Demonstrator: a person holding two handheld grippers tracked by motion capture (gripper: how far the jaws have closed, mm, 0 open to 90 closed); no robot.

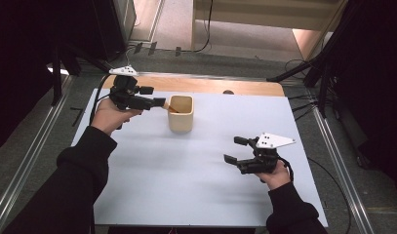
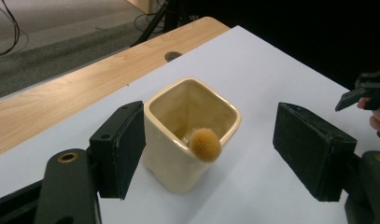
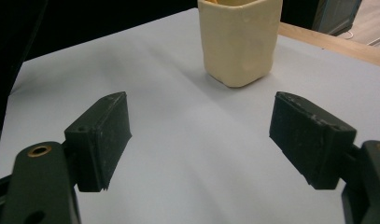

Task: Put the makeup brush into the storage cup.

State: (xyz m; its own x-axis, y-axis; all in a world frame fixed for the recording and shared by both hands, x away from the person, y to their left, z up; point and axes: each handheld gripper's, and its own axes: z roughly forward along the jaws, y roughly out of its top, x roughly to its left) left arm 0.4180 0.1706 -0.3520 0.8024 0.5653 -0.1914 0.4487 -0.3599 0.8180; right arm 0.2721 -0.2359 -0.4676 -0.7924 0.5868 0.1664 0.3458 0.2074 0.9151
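Overhead light was bright on white bench (image 1: 196,161); surroundings fell to deep black. Shadows were soft, faint. Mild glare on bench sheet. Near jaws were slightly soft; frames grainy.

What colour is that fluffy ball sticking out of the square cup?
Golden orange-brown. The fluffy ball leans on the cream cup's rim, clearest in the left gripper view.
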